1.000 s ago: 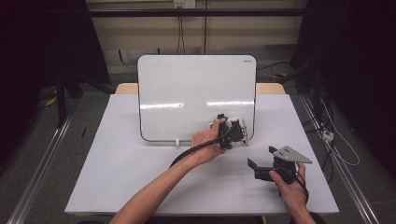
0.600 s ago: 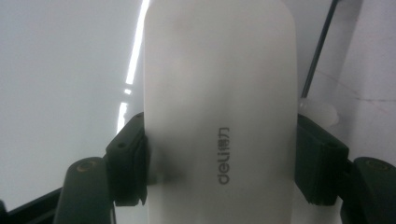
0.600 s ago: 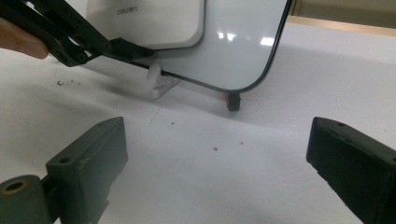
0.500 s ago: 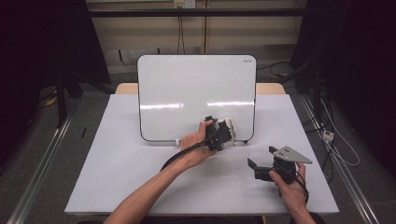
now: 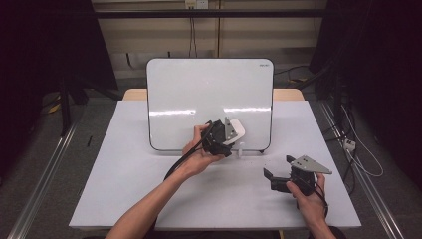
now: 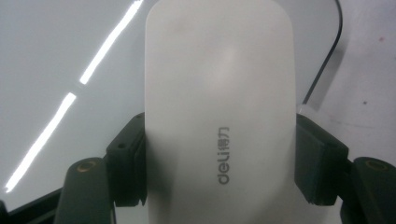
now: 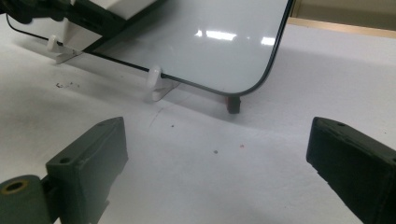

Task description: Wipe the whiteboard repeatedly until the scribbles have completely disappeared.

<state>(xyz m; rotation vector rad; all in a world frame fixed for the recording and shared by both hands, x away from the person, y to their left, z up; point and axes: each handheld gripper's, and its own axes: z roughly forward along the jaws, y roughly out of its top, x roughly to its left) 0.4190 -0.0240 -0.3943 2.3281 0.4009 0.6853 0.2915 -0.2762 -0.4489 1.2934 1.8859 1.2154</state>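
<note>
A: What colour was the eraser (image 6: 219, 107)?
B: White, with grey "deli" lettering printed on its back.
A: And the whiteboard (image 5: 209, 94)?
B: Glossy white inside a thin black border, streaked with bright reflections; its clip feet (image 7: 156, 84) were white too.
A: The left tool (image 5: 222, 141)?
B: Black, with a grey plate on top. The right tool (image 5: 279, 172) matched it.
A: And the surface (image 5: 124, 169)?
B: Plain white, with a few tiny dark and reddish specks.
</note>
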